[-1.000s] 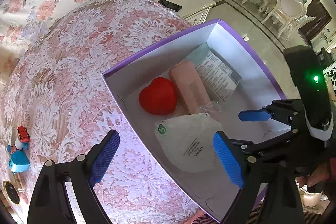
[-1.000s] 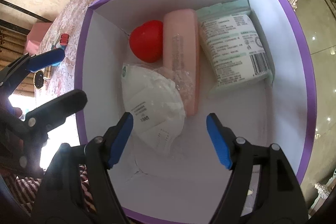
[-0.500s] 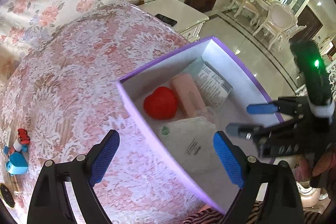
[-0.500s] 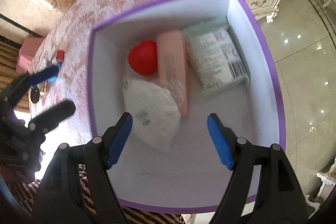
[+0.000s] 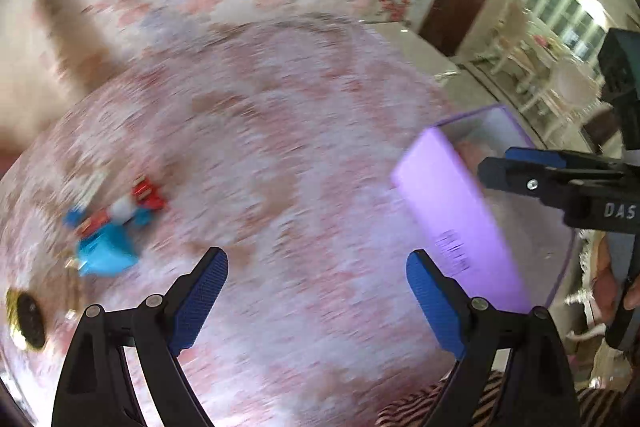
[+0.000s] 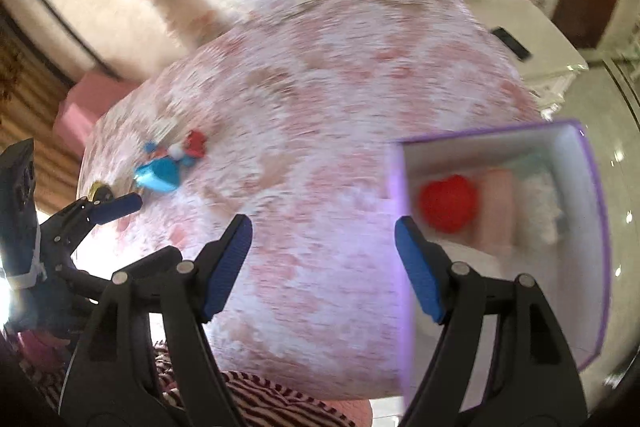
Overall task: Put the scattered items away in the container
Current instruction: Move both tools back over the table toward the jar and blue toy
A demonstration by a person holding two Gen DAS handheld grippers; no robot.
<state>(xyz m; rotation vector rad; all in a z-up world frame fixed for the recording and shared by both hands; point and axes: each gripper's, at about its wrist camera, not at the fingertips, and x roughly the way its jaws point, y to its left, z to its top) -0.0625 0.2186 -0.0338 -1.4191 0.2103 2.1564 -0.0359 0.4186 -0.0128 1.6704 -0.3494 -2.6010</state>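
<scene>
Pink-and-white lace tablecloth (image 5: 280, 155) covers the round table. At its right edge sits the purple-rimmed cardboard box (image 6: 596, 227), holding a red heart-shaped toy (image 6: 448, 203). Small blue and red toys (image 5: 112, 227) lie scattered far left. Both the left gripper (image 5: 316, 291) and the right gripper (image 6: 322, 259) hover with fingers wide, empty.

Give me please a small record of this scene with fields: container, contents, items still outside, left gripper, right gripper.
container: purple cardboard box with white inside, on the pink lace tablecloth
contents: red heart-shaped toy, pink oblong case; the rest is blurred
items still outside: cluster of small blue and red toys
left gripper: open, empty
right gripper: open, empty
</scene>
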